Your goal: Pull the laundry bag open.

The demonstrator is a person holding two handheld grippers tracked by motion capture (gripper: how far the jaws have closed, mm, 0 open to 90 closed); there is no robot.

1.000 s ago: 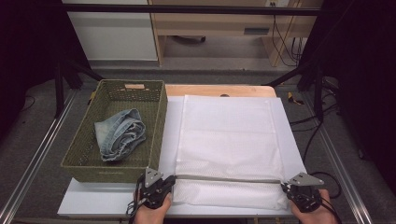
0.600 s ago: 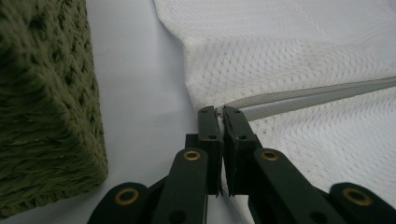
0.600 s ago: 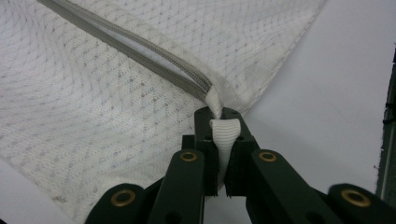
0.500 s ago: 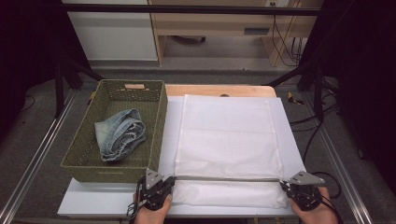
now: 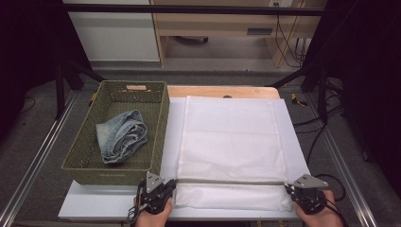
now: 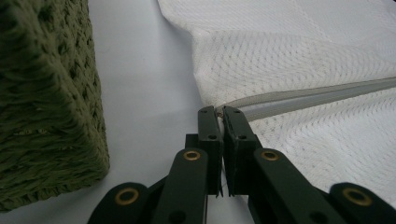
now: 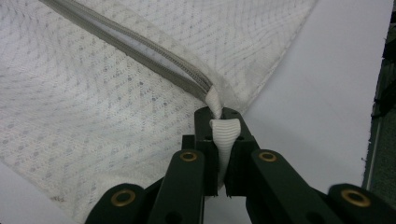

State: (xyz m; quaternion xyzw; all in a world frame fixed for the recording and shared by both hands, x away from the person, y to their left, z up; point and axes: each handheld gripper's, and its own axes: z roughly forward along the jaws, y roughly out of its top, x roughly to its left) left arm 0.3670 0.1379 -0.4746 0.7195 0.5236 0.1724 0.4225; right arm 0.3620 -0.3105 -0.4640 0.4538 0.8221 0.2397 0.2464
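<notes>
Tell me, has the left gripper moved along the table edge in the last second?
No. In the high view the left gripper sits at the same spot just below the green basket's near right corner, clamped on the white mesh bag's zipper end.

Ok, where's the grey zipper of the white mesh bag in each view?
High view: zipper runs level near the table's front edge.
Left gripper view: it slants from the tongs to the right edge.
Right gripper view: from top left down to the tongs.
Shared landmark: white mesh bag.
</notes>
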